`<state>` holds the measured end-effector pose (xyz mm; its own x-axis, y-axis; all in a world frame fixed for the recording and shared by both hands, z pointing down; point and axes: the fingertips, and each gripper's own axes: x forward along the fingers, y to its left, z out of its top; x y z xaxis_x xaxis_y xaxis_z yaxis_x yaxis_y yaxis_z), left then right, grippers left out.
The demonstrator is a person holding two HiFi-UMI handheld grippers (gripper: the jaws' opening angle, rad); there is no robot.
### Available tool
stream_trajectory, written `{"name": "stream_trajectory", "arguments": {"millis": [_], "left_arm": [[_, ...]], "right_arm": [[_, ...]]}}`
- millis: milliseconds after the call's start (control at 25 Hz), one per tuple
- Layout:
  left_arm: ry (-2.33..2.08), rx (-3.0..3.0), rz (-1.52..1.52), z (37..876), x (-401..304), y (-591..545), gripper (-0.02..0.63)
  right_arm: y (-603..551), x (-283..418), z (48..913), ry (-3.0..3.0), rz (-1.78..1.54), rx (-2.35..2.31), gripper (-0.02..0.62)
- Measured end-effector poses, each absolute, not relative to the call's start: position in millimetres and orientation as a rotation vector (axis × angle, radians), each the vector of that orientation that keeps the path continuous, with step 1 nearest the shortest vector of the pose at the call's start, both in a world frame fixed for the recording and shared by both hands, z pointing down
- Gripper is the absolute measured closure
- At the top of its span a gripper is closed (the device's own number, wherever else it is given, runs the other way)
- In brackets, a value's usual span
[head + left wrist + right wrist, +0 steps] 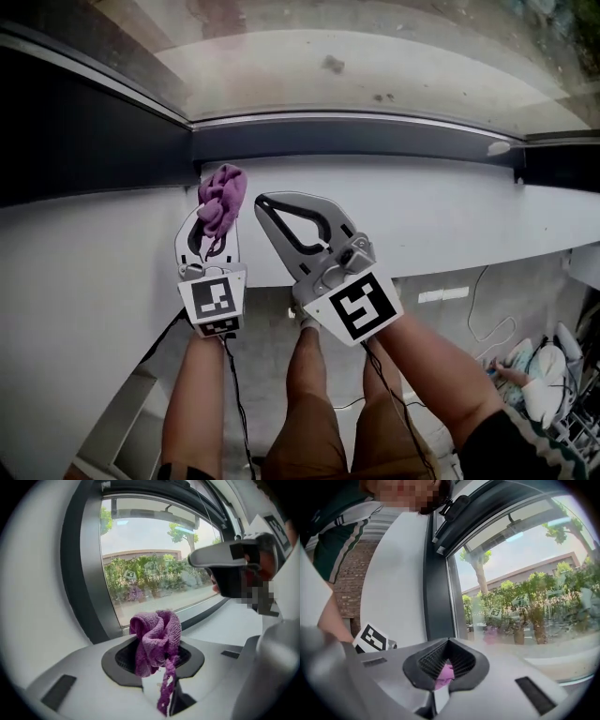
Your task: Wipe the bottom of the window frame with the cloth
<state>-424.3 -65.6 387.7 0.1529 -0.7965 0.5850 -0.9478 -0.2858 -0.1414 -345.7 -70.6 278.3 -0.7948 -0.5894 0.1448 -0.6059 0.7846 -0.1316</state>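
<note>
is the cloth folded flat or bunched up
Bunched up: the cloth is a crumpled wad pinched in the left gripper, a strand hanging down.

I'm seeing daylight coming in through a big glass pane (375, 66) that is sitting in a dark window frame (356, 139). A white sill (450, 206) is running along just below it, and a white wall (396, 583) is flanking the frame's upright. Outside, green shrubs (140, 573) are growing in front of a low building (140, 554). A grey floor (267, 323) is showing under the sill
</note>
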Motion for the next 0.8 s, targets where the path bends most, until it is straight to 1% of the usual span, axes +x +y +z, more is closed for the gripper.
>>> {"name": "stream_trajectory", "arguments": {"millis": [160,360,800], "left_arm": [[-1.684,2.055,0.914,423.4,-434.6,-65.7,0.474],[-1.703,1.958,1.011,447.3,-449.4,-74.5,0.474],[-1.687,1.860,1.056,482.9,-471.0,-95.5,0.474]], "right_arm": [[-76.8,-346.5,290.4,-2.866,0.313,0.969,0.581],[-84.3,-343.4,305.2,-2.846,0.376,1.012,0.581],[-87.1,-324.6,338.2,-2.761,0.406,1.069,0.581]]}}
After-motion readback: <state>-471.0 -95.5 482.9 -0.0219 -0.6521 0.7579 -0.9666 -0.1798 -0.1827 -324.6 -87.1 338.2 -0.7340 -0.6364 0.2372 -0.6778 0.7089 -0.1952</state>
